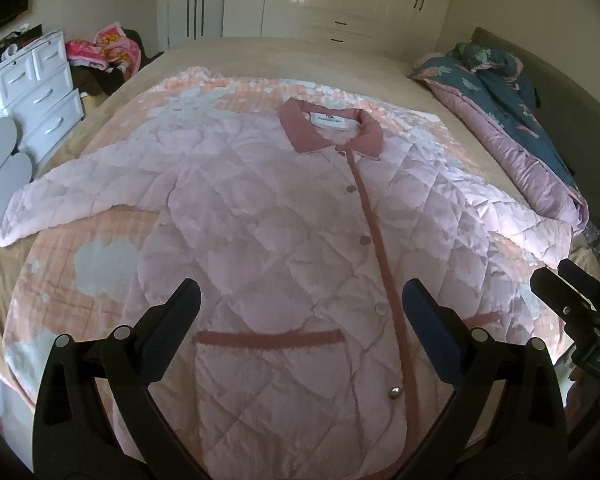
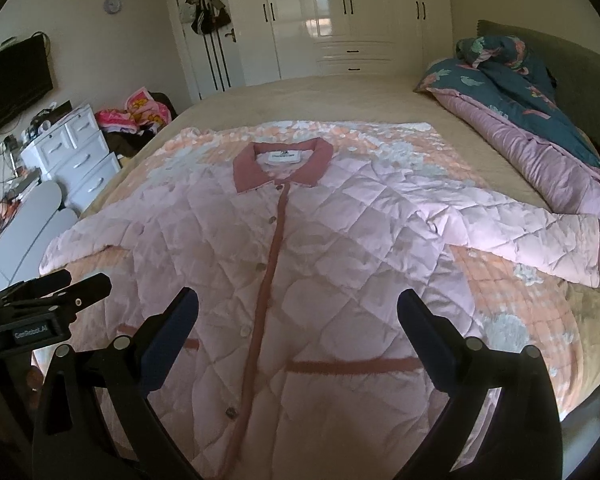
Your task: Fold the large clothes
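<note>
A pale pink quilted jacket (image 1: 268,216) with a darker pink collar, button placket and pocket trim lies flat, front up, sleeves spread, on a peach patterned quilt (image 1: 100,264) on the bed. It also shows in the right wrist view (image 2: 340,248). My left gripper (image 1: 300,300) is open and empty, held above the jacket's lower front near the pocket. My right gripper (image 2: 298,304) is open and empty above the lower front too. Each gripper shows at the edge of the other's view: the right one (image 1: 572,292), the left one (image 2: 60,292).
A rolled teal and mauve duvet (image 2: 540,128) lies along the bed's right side by the headboard. A white drawer unit (image 2: 76,156) and a pile of clothes (image 2: 140,116) stand left of the bed. Wardrobes (image 2: 340,12) line the far wall.
</note>
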